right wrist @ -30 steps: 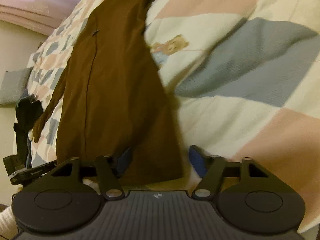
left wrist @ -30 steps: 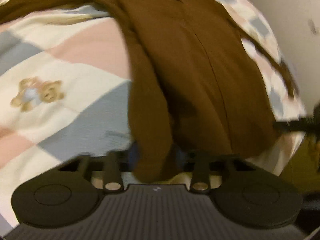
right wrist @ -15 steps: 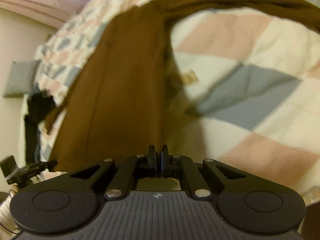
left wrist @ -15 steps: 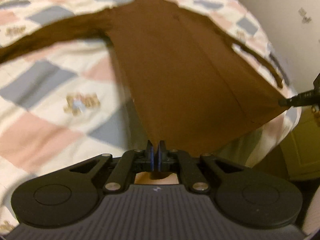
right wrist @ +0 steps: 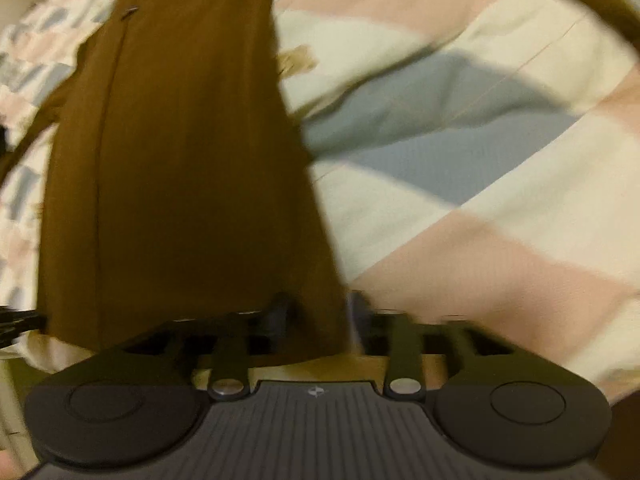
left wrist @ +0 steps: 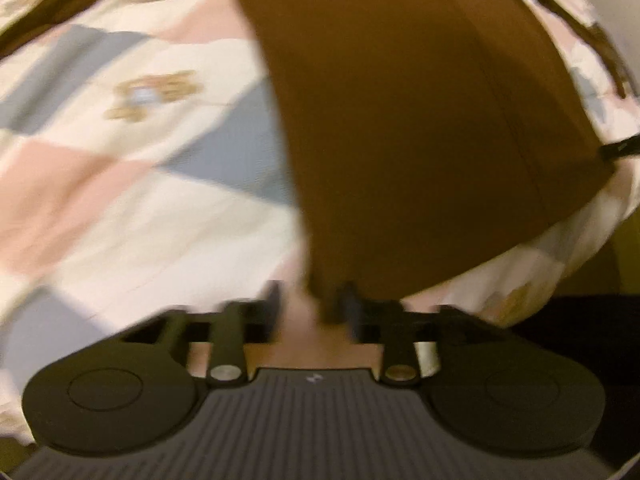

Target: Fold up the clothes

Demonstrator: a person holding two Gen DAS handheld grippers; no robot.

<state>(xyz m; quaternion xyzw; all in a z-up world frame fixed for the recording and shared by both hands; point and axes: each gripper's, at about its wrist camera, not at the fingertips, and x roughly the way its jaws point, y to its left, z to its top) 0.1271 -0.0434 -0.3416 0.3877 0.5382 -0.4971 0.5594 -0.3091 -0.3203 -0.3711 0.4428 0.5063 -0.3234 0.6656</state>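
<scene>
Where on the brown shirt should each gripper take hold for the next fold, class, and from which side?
Grip the shirt at its near hem corners, coming in from the near bed edge. The hem lies flat towards both cameras on the quilt, a corner between each gripper's open fingers: left gripper, right gripper. Blur hides whether the fabric is gripped.

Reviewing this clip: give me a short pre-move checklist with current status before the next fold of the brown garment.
1. Left gripper open: ok, jaws apart.
2. Right gripper open: ok, jaws apart.
3. Brown garment hem corners sit between the jaws: ok in both views.
4. Garment body flat on the quilt: ok, no big wrinkles seen.
5. Sleeves laid out: cannot tell, cut off at frame edges.
6. Sharp view: not ok, both frames are motion-blurred.
</scene>
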